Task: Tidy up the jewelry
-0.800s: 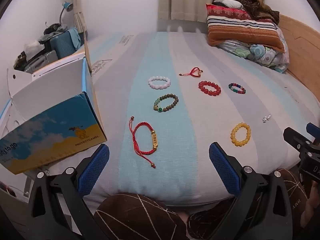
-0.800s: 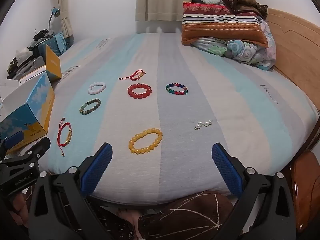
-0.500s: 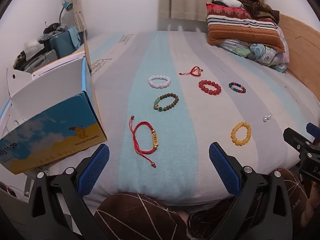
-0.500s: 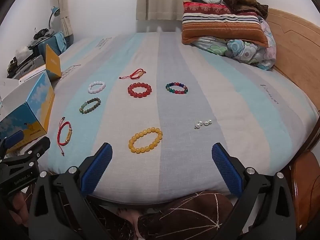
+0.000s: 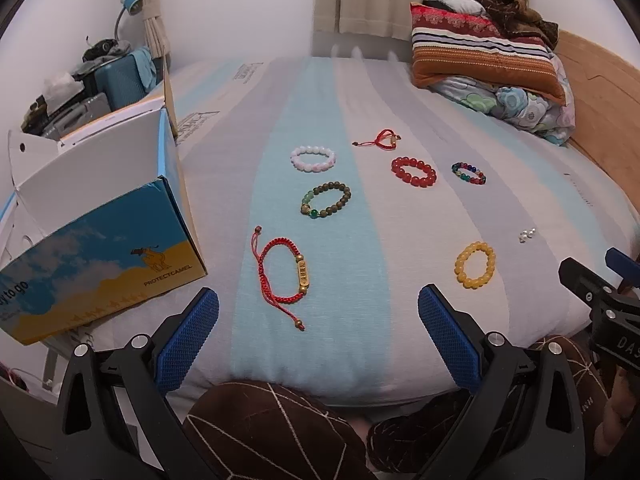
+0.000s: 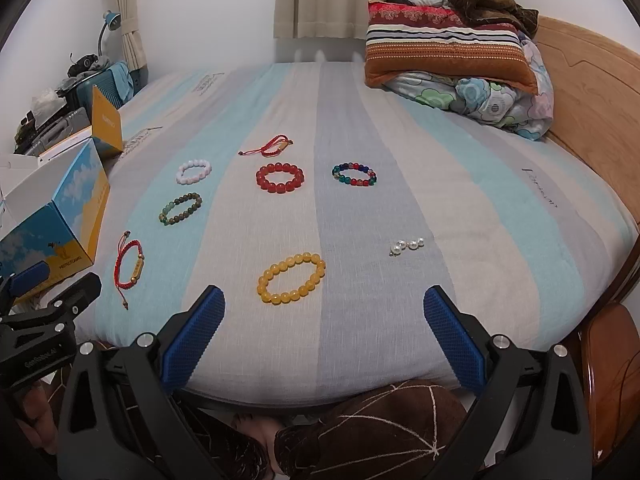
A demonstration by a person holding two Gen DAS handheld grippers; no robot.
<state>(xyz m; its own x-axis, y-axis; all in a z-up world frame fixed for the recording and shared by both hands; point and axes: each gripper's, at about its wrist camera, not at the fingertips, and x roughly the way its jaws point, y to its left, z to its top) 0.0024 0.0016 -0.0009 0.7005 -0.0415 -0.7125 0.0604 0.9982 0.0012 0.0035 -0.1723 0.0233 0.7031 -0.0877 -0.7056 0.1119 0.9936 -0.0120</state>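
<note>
The jewelry lies spread out on a striped bed (image 6: 460, 184), each piece apart from the others, so each one is easy to pick up alone. Nothing has been put away yet, so I think the job is just starting.

The left tongs (image 5: 318, 338) hang over the near edge of the bed, tilted down, with their blue pads wide apart and nothing between them. The right tongs (image 6: 324, 334) hang the same way, wide apart and empty too. They are likely open so they can close around a bracelet.

Nearest the left tongs is a red cord bracelet (image 5: 282, 276) with a gold bar. Past it lie a green and brown bead bracelet (image 5: 326, 200) and then a white bead bracelet (image 5: 313, 159). Nearest the right tongs is a yellow bead bracelet (image 6: 291, 278). To its right sit some little pearl pieces (image 6: 406, 246). Farther off are a red bead bracelet (image 6: 280, 177), a many-colored bead bracelet (image 6: 354, 175) and a small red cord bracelet (image 6: 269, 147).

An open box (image 5: 100, 240) with a camel picture rests at the left edge of the bed, near the red cord bracelet. It may be where the jewelry goes. Pillows (image 6: 444, 52) are piled at the far right, out of the way.
</note>
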